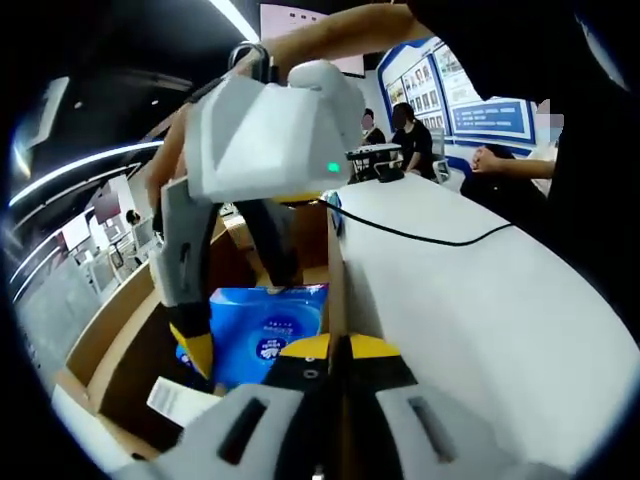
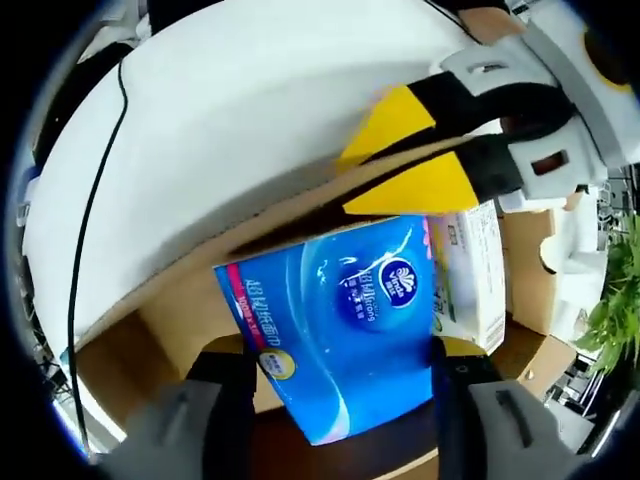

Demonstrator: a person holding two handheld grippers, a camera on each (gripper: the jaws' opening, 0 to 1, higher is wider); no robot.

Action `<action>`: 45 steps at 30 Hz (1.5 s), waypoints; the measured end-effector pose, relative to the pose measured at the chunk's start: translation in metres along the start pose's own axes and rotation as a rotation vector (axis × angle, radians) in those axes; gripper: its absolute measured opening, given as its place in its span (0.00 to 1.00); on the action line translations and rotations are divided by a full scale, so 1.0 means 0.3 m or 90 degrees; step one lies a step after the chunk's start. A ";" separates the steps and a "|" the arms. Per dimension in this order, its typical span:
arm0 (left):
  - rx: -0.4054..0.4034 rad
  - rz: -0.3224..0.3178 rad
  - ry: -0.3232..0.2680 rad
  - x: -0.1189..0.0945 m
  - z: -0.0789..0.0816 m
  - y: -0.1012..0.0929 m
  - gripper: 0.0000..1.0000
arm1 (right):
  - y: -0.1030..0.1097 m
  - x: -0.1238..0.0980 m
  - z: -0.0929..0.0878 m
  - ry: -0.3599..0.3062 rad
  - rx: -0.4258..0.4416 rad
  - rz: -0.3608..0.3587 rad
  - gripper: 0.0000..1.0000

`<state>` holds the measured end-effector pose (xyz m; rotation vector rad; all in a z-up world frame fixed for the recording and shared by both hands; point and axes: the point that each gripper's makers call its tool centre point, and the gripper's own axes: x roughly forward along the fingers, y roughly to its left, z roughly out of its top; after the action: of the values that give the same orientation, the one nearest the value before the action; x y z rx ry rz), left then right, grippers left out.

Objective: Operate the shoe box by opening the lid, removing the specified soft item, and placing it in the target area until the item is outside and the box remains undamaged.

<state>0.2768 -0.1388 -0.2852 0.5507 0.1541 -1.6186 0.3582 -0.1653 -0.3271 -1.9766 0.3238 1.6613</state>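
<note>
The open cardboard shoe box (image 1: 130, 345) lies beside a white table. In it is a blue soft tissue pack (image 1: 265, 335), which the right gripper view shows tilted (image 2: 340, 320). My right gripper (image 2: 340, 365) has one finger on each side of the pack and is shut on it. In the left gripper view it (image 1: 240, 320) reaches down into the box from above. My left gripper (image 1: 335, 345) is shut on the box's upright cardboard edge (image 1: 336, 280). Its yellow tips (image 2: 350, 188) pinch that edge just above the pack.
A white tissue pack (image 2: 470, 270) sits in the box next to the blue one. The white table (image 1: 480, 300) carries a black cable (image 1: 420, 238). A white label (image 1: 180, 400) lies by the box's near corner. People stand at the far end, and a green plant (image 2: 615, 300) stands beyond the box.
</note>
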 end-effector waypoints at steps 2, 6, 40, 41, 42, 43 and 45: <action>0.000 0.000 0.000 0.000 0.000 0.000 0.04 | 0.018 -0.004 -0.009 0.004 0.004 -0.001 0.73; 0.001 0.000 0.001 -0.002 -0.002 0.004 0.04 | 0.052 -0.014 -0.024 0.013 0.015 0.003 0.73; 0.007 -0.007 0.005 -0.006 -0.015 0.009 0.05 | 0.088 -0.008 -0.030 0.021 0.032 0.079 0.71; 0.009 -0.010 0.004 -0.006 -0.015 0.007 0.05 | 0.090 -0.007 -0.033 0.023 0.033 0.078 0.71; 0.009 -0.010 0.004 -0.006 -0.015 0.007 0.05 | 0.091 -0.007 -0.034 0.025 0.035 0.078 0.71; 0.008 -0.011 0.004 -0.007 -0.015 0.006 0.05 | 0.092 -0.007 -0.036 0.027 0.037 0.079 0.71; 0.010 -0.012 0.004 -0.006 -0.015 0.005 0.05 | 0.092 -0.007 -0.036 0.034 0.028 0.083 0.72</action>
<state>0.2796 -0.1354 -0.2880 0.5682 0.1521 -1.6375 0.3528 -0.1943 -0.3308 -2.0071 0.5140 1.6681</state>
